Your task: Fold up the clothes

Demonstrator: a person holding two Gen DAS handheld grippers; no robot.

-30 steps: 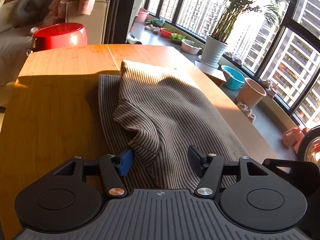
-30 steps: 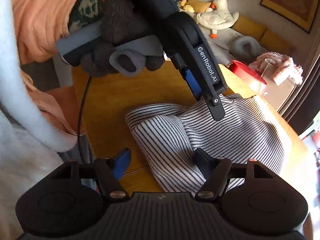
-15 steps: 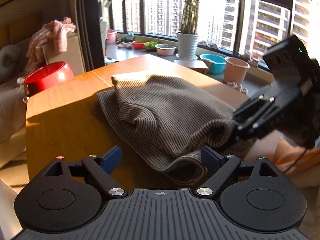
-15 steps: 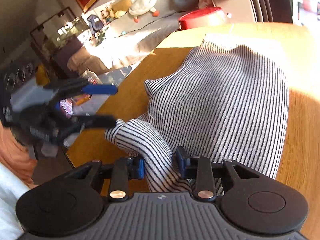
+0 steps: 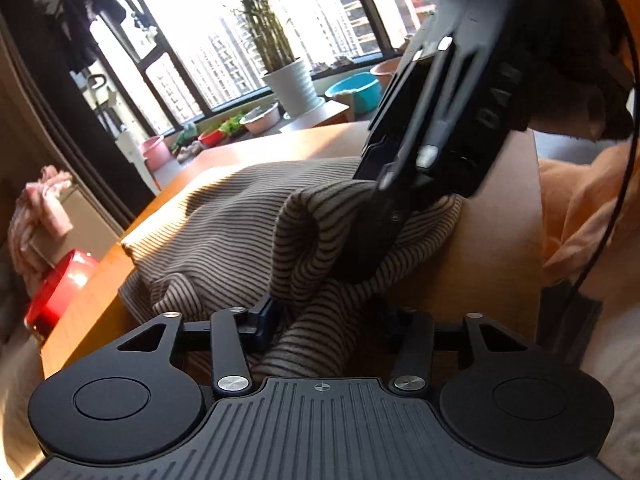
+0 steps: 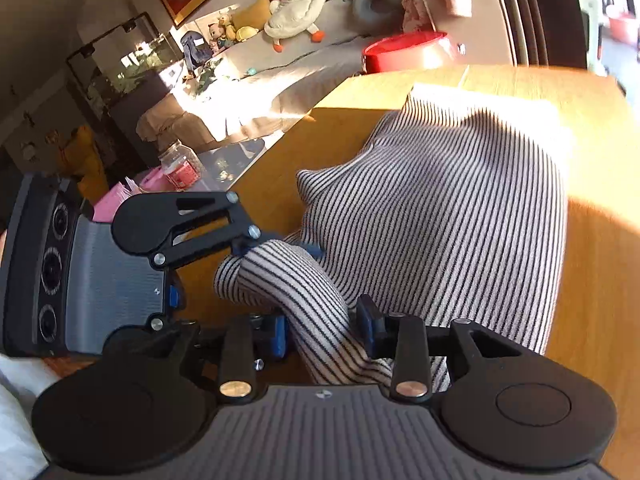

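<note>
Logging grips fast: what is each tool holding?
Left tool: closed on the striped top.
Right tool: closed on the same top.

a wooden table (image 6: pixel 592 280) carries a striped garment (image 6: pixel 440 208) spread across its top.

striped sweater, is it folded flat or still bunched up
Bunched: the striped sweater humps up on the table, with a rolled end caught between both tongs, right and left.
</note>
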